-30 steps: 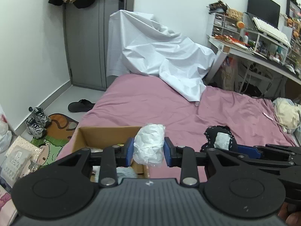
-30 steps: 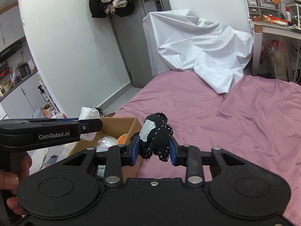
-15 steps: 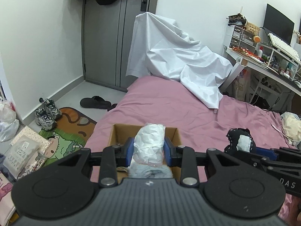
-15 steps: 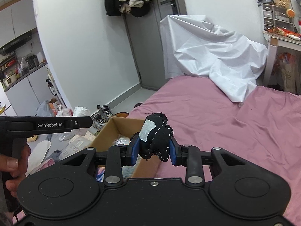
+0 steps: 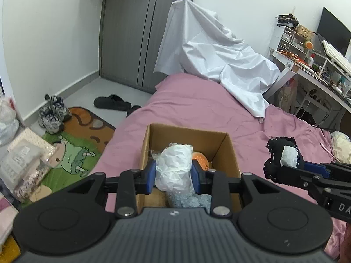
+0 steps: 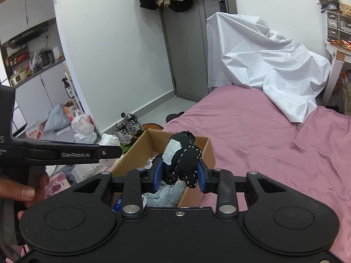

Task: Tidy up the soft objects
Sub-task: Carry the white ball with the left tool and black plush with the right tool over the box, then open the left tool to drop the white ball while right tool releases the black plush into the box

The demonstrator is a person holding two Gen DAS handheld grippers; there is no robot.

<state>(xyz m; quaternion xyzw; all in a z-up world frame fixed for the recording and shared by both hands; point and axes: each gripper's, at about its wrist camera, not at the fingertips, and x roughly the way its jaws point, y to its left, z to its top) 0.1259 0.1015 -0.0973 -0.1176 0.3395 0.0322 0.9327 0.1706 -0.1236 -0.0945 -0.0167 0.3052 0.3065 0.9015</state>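
My left gripper [image 5: 173, 176] is shut on a white crumpled soft bundle [image 5: 174, 166] and holds it over an open cardboard box [image 5: 228, 151] on the pink bed. An orange object [image 5: 200, 160] and a pale blue fluffy item [image 5: 188, 200] lie in the box. My right gripper [image 6: 179, 176] is shut on a black soft toy with white stitching [image 6: 183, 160], just right of the box [image 6: 206, 151]. That toy also shows in the left wrist view [image 5: 283, 156].
A pink sheet covers the bed [image 5: 197, 103], with a white draped cloth [image 5: 215, 54] at its far end. Shoes [image 5: 52, 114], a slipper [image 5: 111, 103] and a rug [image 5: 74, 149] lie on the floor at left. A cluttered desk [image 5: 318, 65] stands at right.
Both grippers have moved left and forward over the box with their loads. The box now lies directly under the left gripper and the view tilts down into it.
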